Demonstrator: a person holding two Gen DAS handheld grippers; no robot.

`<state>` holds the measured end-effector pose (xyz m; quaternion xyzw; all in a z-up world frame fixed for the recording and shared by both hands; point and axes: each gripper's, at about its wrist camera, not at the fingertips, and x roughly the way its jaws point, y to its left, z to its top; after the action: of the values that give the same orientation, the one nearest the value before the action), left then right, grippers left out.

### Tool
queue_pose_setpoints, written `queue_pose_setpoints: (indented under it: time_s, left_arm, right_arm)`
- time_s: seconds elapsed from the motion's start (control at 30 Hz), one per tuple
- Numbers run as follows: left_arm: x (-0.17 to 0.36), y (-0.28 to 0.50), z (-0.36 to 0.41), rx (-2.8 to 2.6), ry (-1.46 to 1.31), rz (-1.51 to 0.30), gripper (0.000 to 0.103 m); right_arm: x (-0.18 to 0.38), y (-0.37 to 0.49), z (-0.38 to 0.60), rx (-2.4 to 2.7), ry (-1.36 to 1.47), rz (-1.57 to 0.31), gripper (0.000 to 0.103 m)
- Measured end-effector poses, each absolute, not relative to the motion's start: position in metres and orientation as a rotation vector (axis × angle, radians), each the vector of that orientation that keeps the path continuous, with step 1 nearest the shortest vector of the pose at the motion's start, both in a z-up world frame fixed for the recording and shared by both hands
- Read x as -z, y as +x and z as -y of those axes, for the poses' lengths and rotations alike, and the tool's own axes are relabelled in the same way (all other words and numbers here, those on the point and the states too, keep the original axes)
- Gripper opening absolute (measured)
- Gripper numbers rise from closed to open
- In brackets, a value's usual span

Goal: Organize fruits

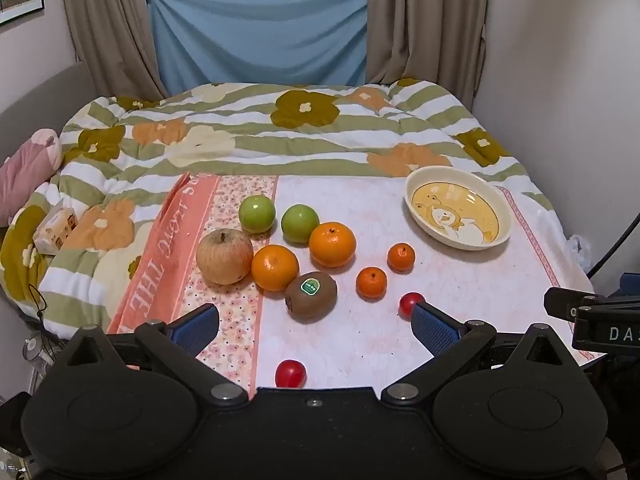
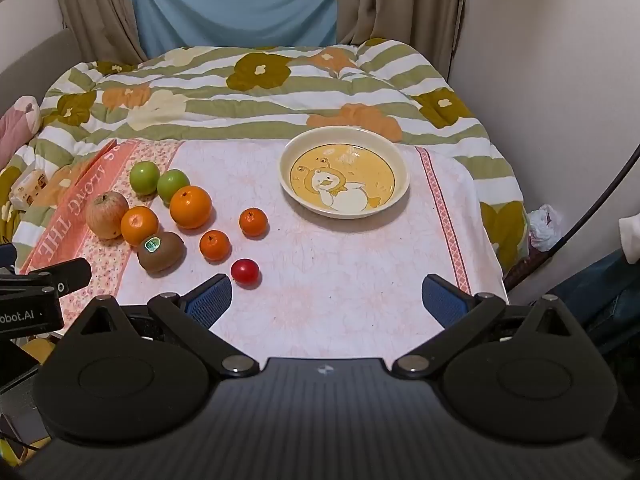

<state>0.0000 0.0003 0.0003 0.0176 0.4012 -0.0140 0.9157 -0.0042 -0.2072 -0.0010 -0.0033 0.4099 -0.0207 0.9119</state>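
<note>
Fruit lies on a pink cloth-covered board: two green apples (image 1: 257, 214) (image 1: 300, 223), a russet apple (image 1: 224, 256), two large oranges (image 1: 332, 244) (image 1: 275, 267), a kiwi (image 1: 311, 294), two small mandarins (image 1: 372, 282) (image 1: 401, 257) and two red cherry tomatoes (image 1: 291, 373) (image 1: 409, 304). An empty cream bowl (image 1: 504, 208) with a yellow duck picture stands at the far right; it also shows in the right wrist view (image 2: 402, 178). My left gripper (image 1: 314, 322) is open, just short of the kiwi. My right gripper (image 2: 326, 298) is open over bare cloth, near one tomato (image 2: 245, 271).
The board rests on a bed with a flowered quilt (image 1: 280, 136). A tissue pack (image 1: 54, 226) and a pink pillow (image 1: 24, 168) lie at the left. Walls and curtains close the back and right. The other gripper's mount (image 1: 600, 320) shows at the right edge.
</note>
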Motion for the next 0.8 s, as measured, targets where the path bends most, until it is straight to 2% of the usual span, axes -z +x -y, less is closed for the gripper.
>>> queue_pose_setpoints:
  time_s: [0.8]
  left_arm:
    - [0.0028,0.0003,-0.0007,0.033,0.024,-0.828,0.103]
  right_arm:
    - [0.0014,-0.0058,0.2068,0.038,-0.001,-0.85,0.103]
